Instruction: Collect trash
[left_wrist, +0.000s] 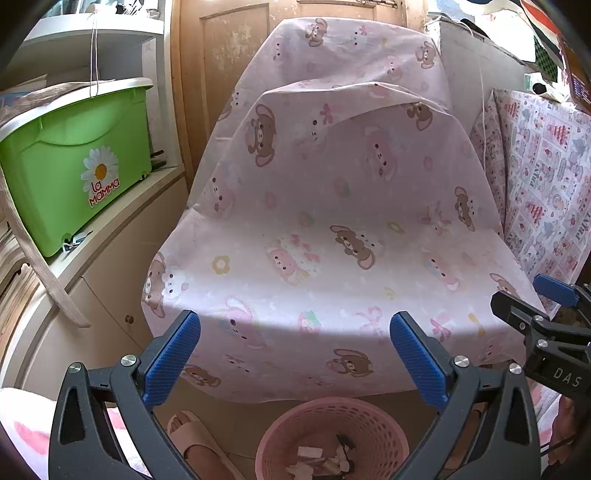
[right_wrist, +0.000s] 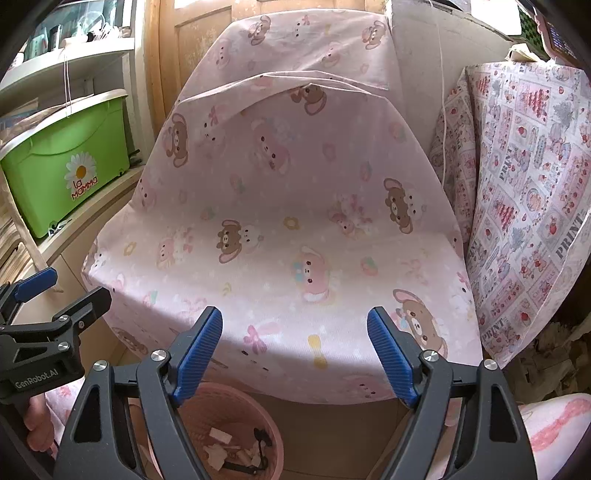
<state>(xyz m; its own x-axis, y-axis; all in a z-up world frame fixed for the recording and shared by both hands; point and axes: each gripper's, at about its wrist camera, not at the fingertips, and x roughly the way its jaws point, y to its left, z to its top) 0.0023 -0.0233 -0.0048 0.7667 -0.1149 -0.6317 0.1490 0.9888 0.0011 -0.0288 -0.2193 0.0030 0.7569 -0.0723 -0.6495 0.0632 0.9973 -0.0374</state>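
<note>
A pink perforated basket (left_wrist: 373, 417) stands on the floor below the front edge of a surface draped in a pink bear-print cloth (left_wrist: 314, 229). Pale scraps of trash (left_wrist: 321, 461) and a small black piece lie inside it. My left gripper (left_wrist: 295, 332) hangs open over the cloth's front edge, above the basket, with nothing between its blue pads. In the right wrist view the same basket (right_wrist: 273, 428) with scraps (right_wrist: 229, 450) sits low and left, and my right gripper (right_wrist: 295, 328) is open and empty over the cloth (right_wrist: 280, 206). Each gripper shows at the other view's edge.
A green storage box (left_wrist: 70, 166) sits on a white cabinet (left_wrist: 107, 295) at the left. A wooden door stands behind. A patchwork-print cloth (right_wrist: 524, 192) covers something at the right. A person's foot in a pink slipper (left_wrist: 192, 435) rests by the basket.
</note>
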